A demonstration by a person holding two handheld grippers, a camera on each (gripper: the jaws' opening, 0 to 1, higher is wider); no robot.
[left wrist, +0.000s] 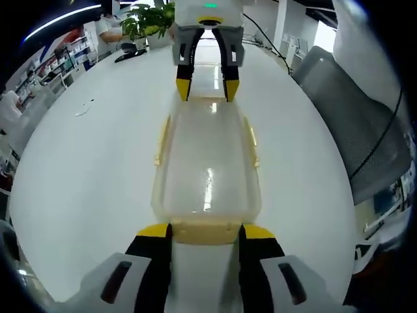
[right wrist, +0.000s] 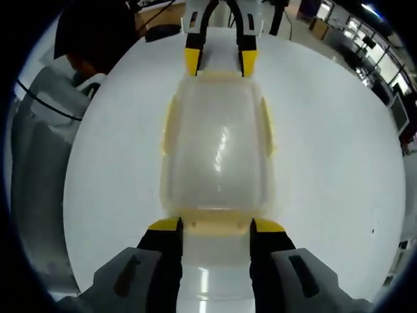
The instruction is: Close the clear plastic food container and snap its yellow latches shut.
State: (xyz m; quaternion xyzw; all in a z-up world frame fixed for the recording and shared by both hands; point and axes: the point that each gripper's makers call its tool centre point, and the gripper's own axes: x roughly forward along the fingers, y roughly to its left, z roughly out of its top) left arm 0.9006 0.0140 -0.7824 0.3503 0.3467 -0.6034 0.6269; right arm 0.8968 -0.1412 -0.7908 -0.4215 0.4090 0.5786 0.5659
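Note:
A clear plastic container [left wrist: 207, 169] [right wrist: 218, 150] lies lengthwise on the white table with its lid resting on top. Yellow side latches [left wrist: 161, 140] [right wrist: 267, 127] run along its long edges. My left gripper [left wrist: 206, 229] is open at one short end, its yellow-tipped jaws standing on either side of the yellow end latch [left wrist: 206, 236]. My right gripper [right wrist: 216, 226] is open at the opposite end, astride that end latch [right wrist: 216, 222]. Each gripper also appears across the container from the other: the right gripper [left wrist: 207, 88] and the left gripper [right wrist: 220, 62].
The round white table [left wrist: 85, 182] spreads wide on both sides of the container. A grey mesh office chair [left wrist: 352, 124] [right wrist: 39, 130] stands at the table's edge. A potted plant [left wrist: 146, 19] and a seated person [left wrist: 107, 26] are at the far end.

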